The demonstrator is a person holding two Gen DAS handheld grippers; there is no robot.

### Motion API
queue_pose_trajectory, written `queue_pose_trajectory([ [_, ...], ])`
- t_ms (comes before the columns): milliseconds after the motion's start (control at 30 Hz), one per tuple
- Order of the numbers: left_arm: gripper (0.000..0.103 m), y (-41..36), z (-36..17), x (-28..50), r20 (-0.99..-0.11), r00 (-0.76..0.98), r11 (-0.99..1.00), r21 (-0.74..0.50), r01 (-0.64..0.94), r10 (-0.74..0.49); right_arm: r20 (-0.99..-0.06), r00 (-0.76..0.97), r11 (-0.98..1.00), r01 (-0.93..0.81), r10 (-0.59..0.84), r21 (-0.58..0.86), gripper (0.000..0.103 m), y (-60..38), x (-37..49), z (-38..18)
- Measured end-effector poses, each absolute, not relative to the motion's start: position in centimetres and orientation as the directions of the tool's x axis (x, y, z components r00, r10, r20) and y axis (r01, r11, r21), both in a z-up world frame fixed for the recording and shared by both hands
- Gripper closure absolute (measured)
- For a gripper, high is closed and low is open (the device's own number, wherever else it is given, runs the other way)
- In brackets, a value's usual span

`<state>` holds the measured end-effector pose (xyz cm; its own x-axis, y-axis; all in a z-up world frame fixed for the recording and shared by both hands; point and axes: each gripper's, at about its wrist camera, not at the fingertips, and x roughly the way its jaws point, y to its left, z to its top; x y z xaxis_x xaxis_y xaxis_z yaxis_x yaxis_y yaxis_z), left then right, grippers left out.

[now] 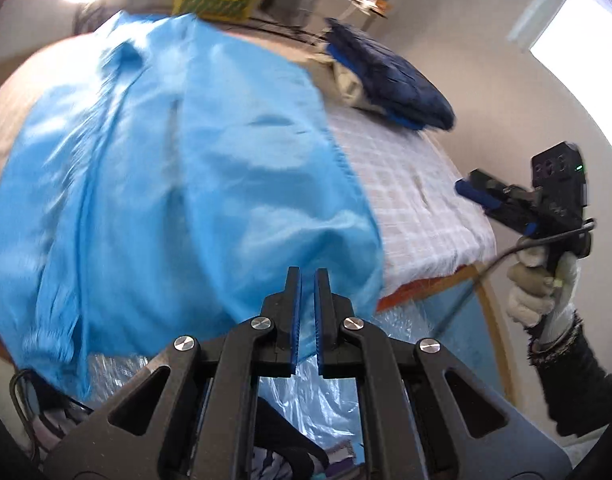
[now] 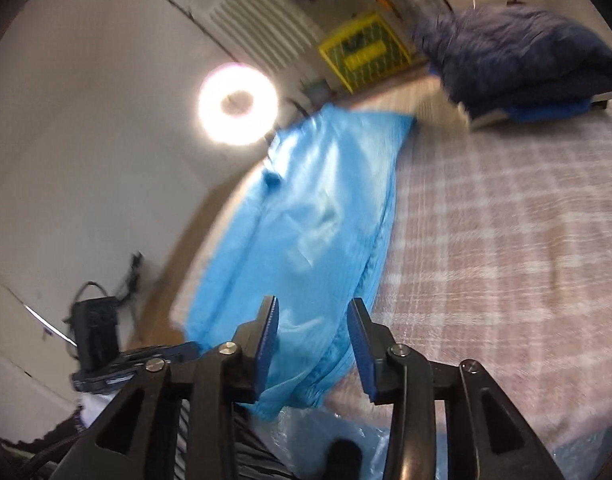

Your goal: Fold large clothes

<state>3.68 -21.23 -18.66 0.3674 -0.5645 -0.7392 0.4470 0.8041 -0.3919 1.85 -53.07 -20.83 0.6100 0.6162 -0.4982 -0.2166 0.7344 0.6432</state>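
Bed (image 2: 506, 240): blue garment (image 2: 314, 232) between right tongs (image 2: 312, 344)

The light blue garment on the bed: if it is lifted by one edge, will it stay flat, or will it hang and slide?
The light blue garment would probably hang limp: it already lies in soft folds and droops over the edge of the bed. Its surface shines, so it may be slippery and slide off the checked cover. It looks thin, so it is likely light for its size.

Sky-blue garment (image 1: 178, 168), checked pink-white bedcover (image 2: 506, 240), navy bundle (image 2: 526, 52).
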Motion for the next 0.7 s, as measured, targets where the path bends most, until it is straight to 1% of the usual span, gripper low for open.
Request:
queue_pose_trajectory([
  [100, 0.100, -24.8, -19.3, 4.1, -0.756, 0.332, 0.786, -0.369, 0.495, -0.564, -0.469, 0.650, 0.734, -0.210, 0.598, 0.645, 0.061, -55.5, -0.9, -20.0],
  [133, 0.093, -25.9, -19.8, 4.1, -0.767, 0.316, 0.781, -0.358, 0.511, -0.559, -0.464, 0.659, 0.734, -0.201, 0.591, 0.649, 0.060, -56.0, -1.5, -19.9],
  [167, 0.090, -27.5, -20.6, 4.4, -0.783, 0.297, 0.779, -0.346, 0.523, -0.547, -0.461, 0.666, 0.733, -0.195, 0.587, 0.652, 0.060, -56.5, -1.8, -19.7],
  [233, 0.073, -29.2, -21.5, 4.5, -0.797, 0.272, 0.774, -0.342, 0.532, -0.539, -0.455, 0.682, 0.732, -0.176, 0.572, 0.658, 0.060, -57.8, -2.7, -19.7],
  [267, 0.071, -30.5, -22.2, 4.7, -0.803, 0.253, 0.769, -0.349, 0.536, -0.540, -0.456, 0.690, 0.734, -0.164, 0.563, 0.659, 0.060, -58.4, -3.0, -19.9],
  [333, 0.071, -31.9, -23.0, 5.0, -0.813, 0.240, 0.773, -0.348, 0.530, -0.531, -0.460, 0.694, 0.735, -0.149, 0.554, 0.662, 0.060, -59.1, -3.0, -20.2],
  [433, 0.070, -34.0, -23.8, 5.2, -0.840, 0.245, 0.788, -0.296, 0.540, -0.484, -0.464, 0.698, 0.731, -0.124, 0.545, 0.671, 0.060, -59.8, -3.0, -20.9],
  [567, 0.070, -35.9, -24.7, 4.8, -0.875, 0.291, 0.809, -0.169, 0.563, -0.386, -0.456, 0.698, 0.720, -0.123, 0.552, 0.683, 0.060, -60.2, -2.5, -21.4],
  [700, 0.070, -36.2, -25.0, 4.4, -0.871, 0.342, 0.817, -0.108, 0.566, -0.353, -0.459, 0.691, 0.723, -0.136, 0.559, 0.677, 0.060, -60.0, -1.1, -21.7],
])
